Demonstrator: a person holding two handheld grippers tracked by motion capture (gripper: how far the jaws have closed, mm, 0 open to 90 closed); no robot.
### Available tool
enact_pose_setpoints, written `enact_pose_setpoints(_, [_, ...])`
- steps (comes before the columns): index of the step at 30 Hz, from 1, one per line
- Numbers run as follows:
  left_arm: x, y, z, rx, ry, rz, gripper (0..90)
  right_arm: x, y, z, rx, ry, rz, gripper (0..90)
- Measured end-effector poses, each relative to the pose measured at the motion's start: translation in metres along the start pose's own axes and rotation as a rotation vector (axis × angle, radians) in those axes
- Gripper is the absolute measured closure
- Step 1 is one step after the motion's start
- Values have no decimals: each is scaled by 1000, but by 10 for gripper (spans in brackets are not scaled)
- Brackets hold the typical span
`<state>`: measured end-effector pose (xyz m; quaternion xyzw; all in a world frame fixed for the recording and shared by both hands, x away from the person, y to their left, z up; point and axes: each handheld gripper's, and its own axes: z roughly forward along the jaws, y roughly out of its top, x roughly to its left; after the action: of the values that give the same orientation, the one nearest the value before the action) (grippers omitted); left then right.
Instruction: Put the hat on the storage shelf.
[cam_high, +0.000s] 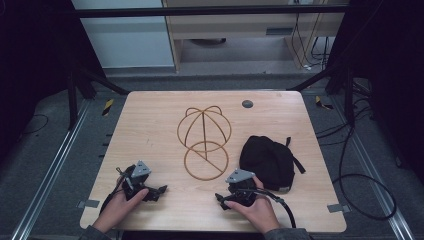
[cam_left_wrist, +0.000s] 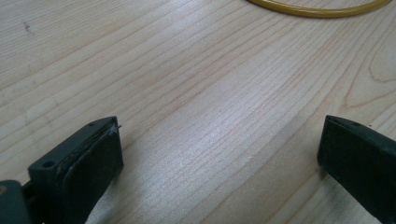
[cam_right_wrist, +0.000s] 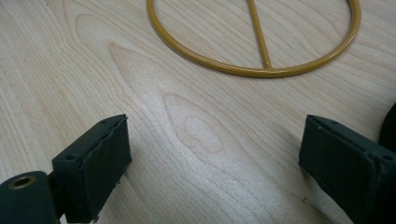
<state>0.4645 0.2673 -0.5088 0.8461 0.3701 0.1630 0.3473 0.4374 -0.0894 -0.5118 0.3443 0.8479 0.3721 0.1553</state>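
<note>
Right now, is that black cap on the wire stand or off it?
Off. The black cap lies crumpled on the table, to the right of the gold wire stand, whose dome frame is bare.

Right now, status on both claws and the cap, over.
Left claw open, empty, low over table. Right claw open, empty, beside black cap. Cap untouched, right of wire stand. Nothing in the way.

Dim high view with dark edges; both gripper views are brighter, with soft sheen on the table (cam_left_wrist: 219, 135).
</note>
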Motion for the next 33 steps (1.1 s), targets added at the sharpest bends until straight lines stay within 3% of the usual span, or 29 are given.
enact_pose_setpoints(5, [0, 0, 0, -1, -1, 0, 0, -1, 1, 1, 4, -5, 0, 75])
enact_pose_setpoints(6, [0, 0, 0, -1, -1, 1, 0, 1, 3, 0, 33, -28, 19, 75])
enact_pose_setpoints(8, [0, 0, 0, -1, -1, 1, 0, 3, 4, -3, 38, -53, 10, 91])
enact_pose_setpoints(15, [0, 0, 0, -1, -1, 1, 0, 9, 6, -19, -7, -73, 23, 93])
enact_pose_setpoints(20, [0, 0, 0, -1, -1, 0, 0, 8, 7, -41, -45, -148, 41, 104])
enact_pose_setpoints(23, [0, 0, 0, -1, -1, 0, 0, 6, 7, -47, -64, -162, 57, 105])
enact_pose_setpoints(24, [0, 0, 0, -1, -1, 1, 0, 2, 5, -53, -77, -212, 65, 121])
enact_pose_setpoints(25, [0, 0, 0, -1, -1, 1, 0, 2, 5, -53, -77, -212, 65, 121])
enact_pose_setpoints(26, [0, 0, 0, -1, -1, 1, 0, -4, 3, -61, -91, -268, 75, 125])
enact_pose_setpoints(29, [0, 0, 0, -1, -1, 0, 0, -7, 1, -65, -100, -296, 84, 123])
enact_pose_setpoints(30, [0, 0, 0, -1, -1, 0, 0, -12, -1, -73, -123, -318, 112, 120])
enact_pose_setpoints(33, [0, 0, 0, -1, -1, 1, 0, -15, -4, -82, -128, -371, 117, 117])
